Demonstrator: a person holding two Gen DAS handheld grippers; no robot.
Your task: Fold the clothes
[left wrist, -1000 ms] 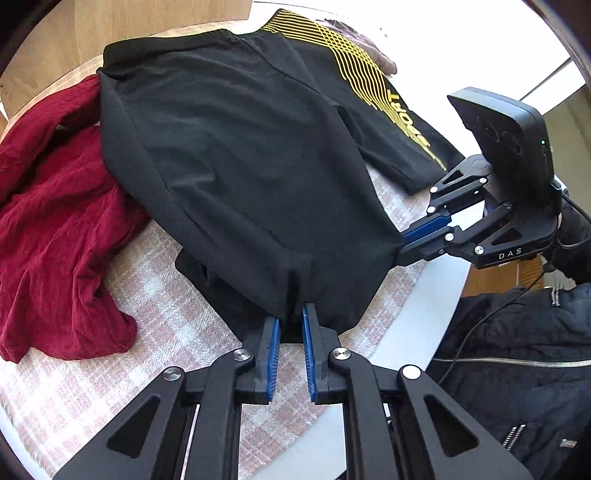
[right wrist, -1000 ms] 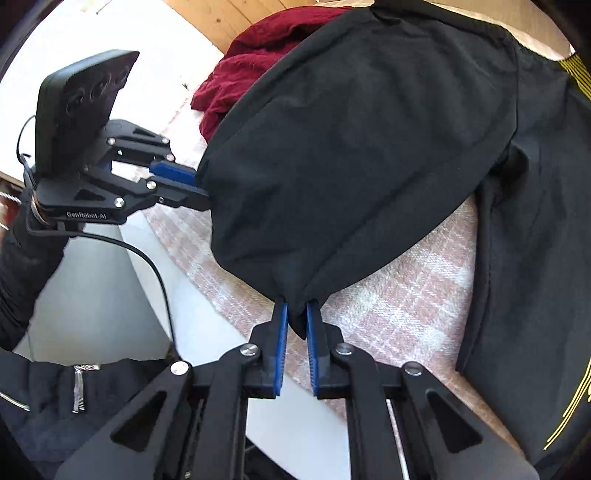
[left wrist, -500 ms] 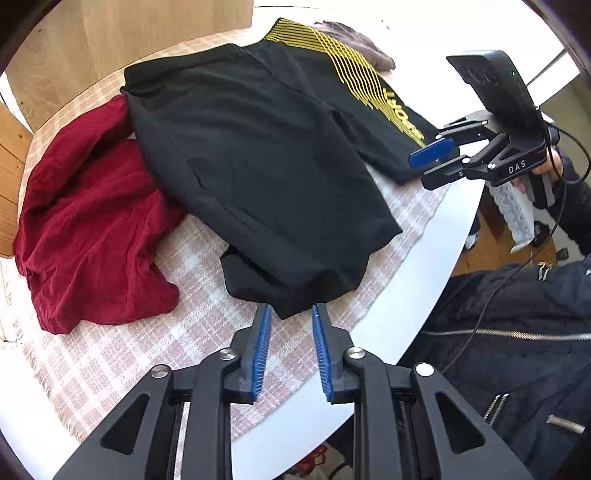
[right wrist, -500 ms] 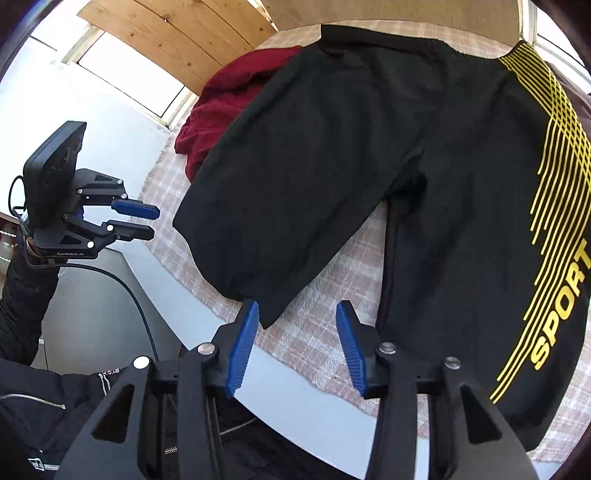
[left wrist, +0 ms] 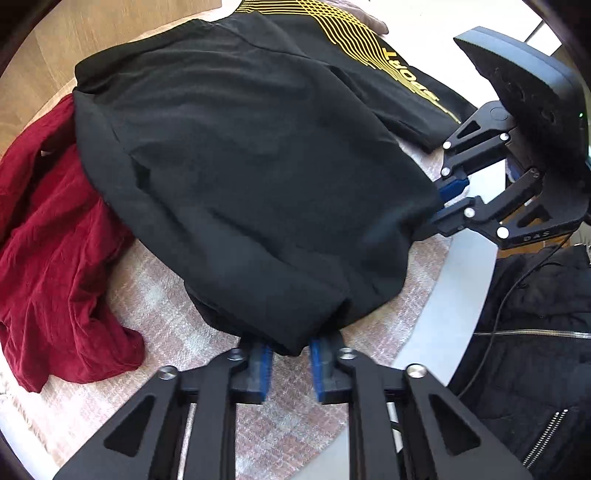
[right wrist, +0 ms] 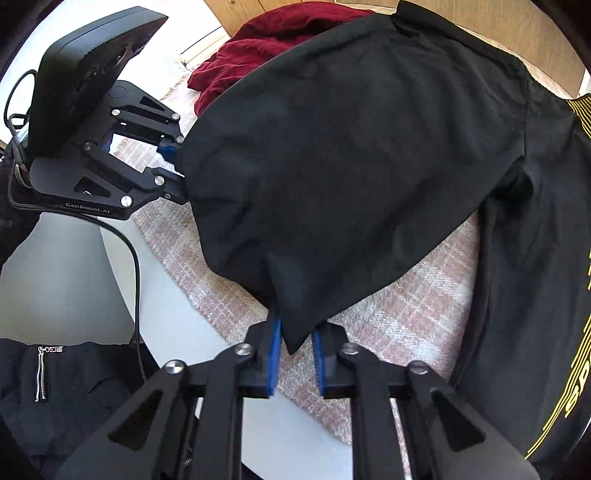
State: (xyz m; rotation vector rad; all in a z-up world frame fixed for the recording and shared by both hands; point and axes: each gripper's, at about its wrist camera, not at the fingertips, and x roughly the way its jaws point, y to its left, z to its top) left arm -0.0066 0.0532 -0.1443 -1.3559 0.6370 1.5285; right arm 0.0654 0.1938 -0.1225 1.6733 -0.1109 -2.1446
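Both jaws just closed, L gripper [left wrist: 288,363] and R gripper [right wrist: 297,360] each pinching the near leg hem of black shorts [left wrist: 240,166] on desk [right wrist: 177,295]. Lift evenly, keep hem taut, fold w/o dragging.

Pink plaid cloth [left wrist: 155,295] covering the white worktop [left wrist: 454,306]; black zippered jacket [left wrist: 535,369] off the worktop's edge; wooden wall panels [right wrist: 288,5] beyond.

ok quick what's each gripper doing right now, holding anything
left gripper: closed on the hem of the black shorts, having just closed again.
right gripper: closed on the same leg's hem, at its other corner, also just closed again.
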